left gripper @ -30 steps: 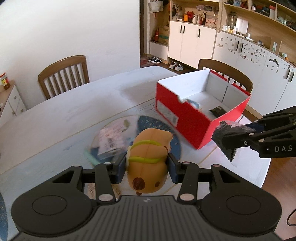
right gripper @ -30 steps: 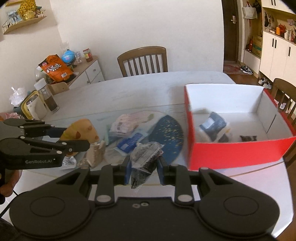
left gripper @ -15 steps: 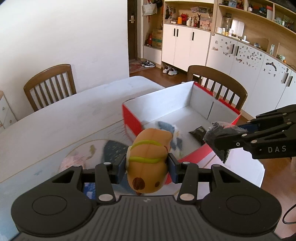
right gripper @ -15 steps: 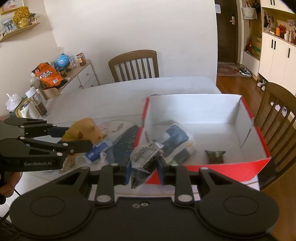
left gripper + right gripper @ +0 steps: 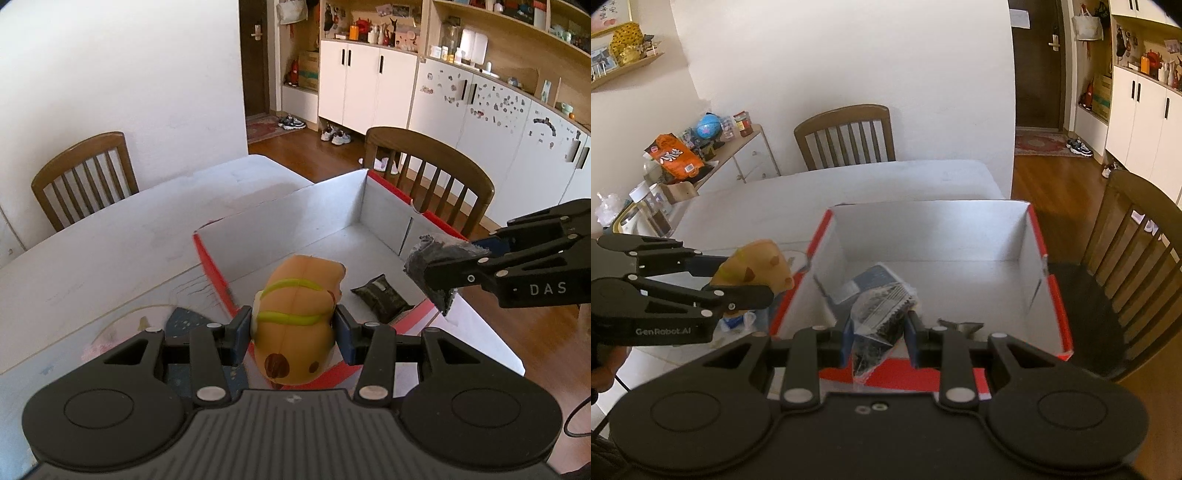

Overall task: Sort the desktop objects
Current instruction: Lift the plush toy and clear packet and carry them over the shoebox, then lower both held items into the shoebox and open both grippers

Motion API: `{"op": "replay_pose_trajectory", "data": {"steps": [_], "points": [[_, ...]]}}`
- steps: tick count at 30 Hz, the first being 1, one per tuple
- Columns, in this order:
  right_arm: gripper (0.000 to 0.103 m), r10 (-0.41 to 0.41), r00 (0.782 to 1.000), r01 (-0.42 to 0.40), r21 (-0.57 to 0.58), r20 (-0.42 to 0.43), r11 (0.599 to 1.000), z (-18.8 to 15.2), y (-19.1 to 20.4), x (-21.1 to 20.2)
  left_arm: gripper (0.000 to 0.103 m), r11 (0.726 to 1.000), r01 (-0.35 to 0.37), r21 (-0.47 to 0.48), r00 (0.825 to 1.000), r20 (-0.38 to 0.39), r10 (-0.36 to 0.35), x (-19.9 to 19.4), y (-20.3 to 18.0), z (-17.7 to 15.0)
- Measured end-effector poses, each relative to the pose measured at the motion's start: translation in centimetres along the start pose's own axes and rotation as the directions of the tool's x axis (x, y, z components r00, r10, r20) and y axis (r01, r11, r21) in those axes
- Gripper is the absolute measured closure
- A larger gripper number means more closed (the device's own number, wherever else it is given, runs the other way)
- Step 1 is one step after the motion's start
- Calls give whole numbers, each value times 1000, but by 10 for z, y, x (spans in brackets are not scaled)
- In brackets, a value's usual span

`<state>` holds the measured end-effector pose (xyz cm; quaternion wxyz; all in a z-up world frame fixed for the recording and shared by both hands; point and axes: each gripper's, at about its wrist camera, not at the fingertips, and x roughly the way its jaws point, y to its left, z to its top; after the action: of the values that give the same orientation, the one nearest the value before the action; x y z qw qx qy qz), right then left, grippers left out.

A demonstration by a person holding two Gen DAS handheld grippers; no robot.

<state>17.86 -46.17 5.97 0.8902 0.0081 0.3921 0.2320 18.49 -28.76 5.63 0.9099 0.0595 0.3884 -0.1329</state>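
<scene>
While your left gripper [image 5: 294,325] clamped the orange plush toy [image 5: 298,319], your right gripper [image 5: 875,334] pinched a clear snack packet [image 5: 877,317] over the red box [image 5: 1048,288] on the table [image 5: 110,254].

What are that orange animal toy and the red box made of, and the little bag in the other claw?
Orange toy: seemingly soft rubber or foam, smooth matte skin with painted stripes. Red box: apparently cardboard, thin flat walls, white inside. Bag: clear crinkly plastic film, glossy, with dark contents.
</scene>
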Motion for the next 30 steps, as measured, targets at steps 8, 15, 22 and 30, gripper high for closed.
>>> {"op": "replay_pose_trajectory", "data": {"steps": [8, 15, 22, 30], "points": [[76, 2, 999, -3, -6, -32, 1000, 10, -31, 19, 58, 999, 6, 41, 999, -49, -4, 38, -18, 20], [76, 8, 998, -9, -13, -57, 1000, 20, -50, 40, 58, 994, 47, 102, 993, -109, -35, 75, -30, 36], [76, 8, 997, -10, -32, -74, 999, 29, -65, 59, 58, 986, 73, 151, 985, -165, -48, 106, -30, 45], [76, -13, 992, 6, -52, -125, 999, 34, -73, 89, 58, 982, 100, 163, 969, -242, -58, 135, -34, 46]]}}
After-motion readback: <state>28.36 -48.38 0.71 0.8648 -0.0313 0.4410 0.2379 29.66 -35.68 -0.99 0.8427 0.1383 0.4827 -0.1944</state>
